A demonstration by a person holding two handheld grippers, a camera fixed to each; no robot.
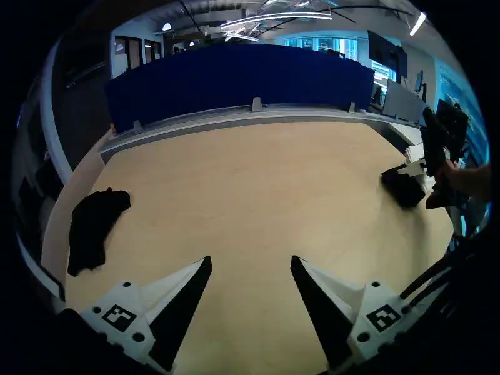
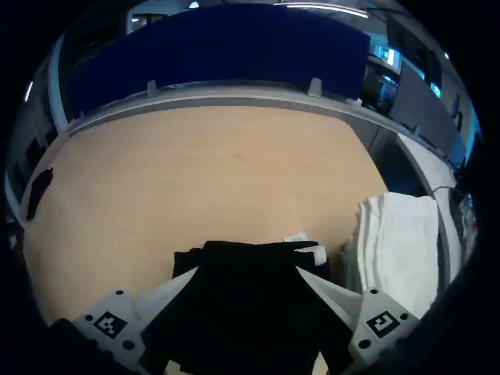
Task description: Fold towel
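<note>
A folded black towel (image 2: 250, 300) with a small white tag lies on the wooden table (image 2: 206, 169), right between the fingers of my right gripper (image 2: 250, 269). Those fingers stand wide apart along the towel's two sides, and their tips are hidden by the cloth. In the left gripper view the same towel (image 1: 403, 187) sits at the table's right edge under the right gripper (image 1: 431, 159), which a hand (image 1: 465, 178) holds. My left gripper (image 1: 250, 262) hovers open over bare table with nothing in it. A second black cloth (image 1: 94, 225) lies crumpled at the far left.
A stack of folded white towels (image 2: 400, 247) sits just right of the black towel, near the table's corner. A blue divider panel (image 1: 237, 81) runs along the table's far edge. The crumpled black cloth (image 2: 39, 187) lies by the left edge.
</note>
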